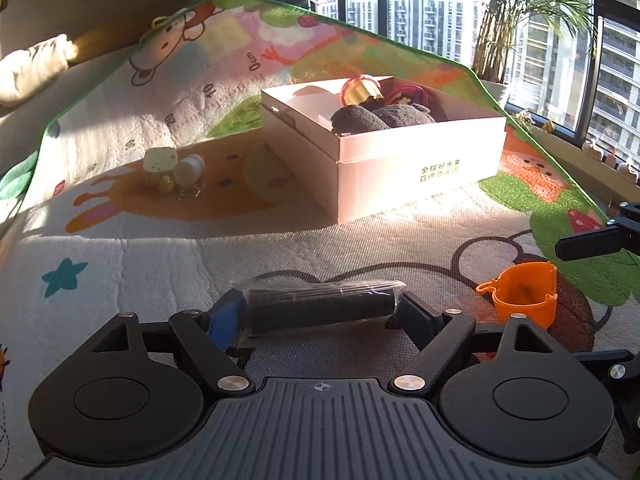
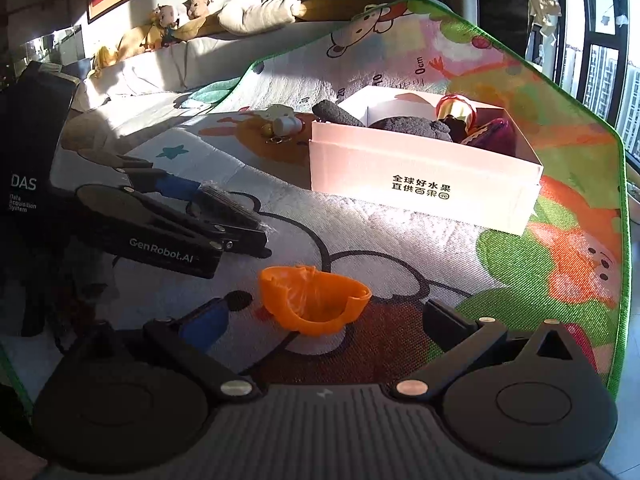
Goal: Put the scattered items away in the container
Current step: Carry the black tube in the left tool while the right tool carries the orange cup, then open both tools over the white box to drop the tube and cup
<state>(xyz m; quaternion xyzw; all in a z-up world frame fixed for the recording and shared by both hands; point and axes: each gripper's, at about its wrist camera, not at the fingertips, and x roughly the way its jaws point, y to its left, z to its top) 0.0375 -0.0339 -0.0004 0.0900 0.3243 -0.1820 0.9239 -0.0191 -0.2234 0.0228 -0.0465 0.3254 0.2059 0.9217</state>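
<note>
A black roll in clear wrap lies on the cartoon play mat, lengthwise between my left gripper's fingers. Both pads meet its ends, so the gripper is shut on it; the right wrist view shows the same grip on the roll. An orange plastic cup sits tilted on the mat between the wide-open fingers of my right gripper, apart from both. The white cardboard box beyond holds dark rounded items, a red-gold piece and a purple one.
A pale yellow block, a white cap and small rings lie left of the box. A black cylinder rests behind the box. A black case stands at the left, pillows and plush toys behind, and a plant by the window.
</note>
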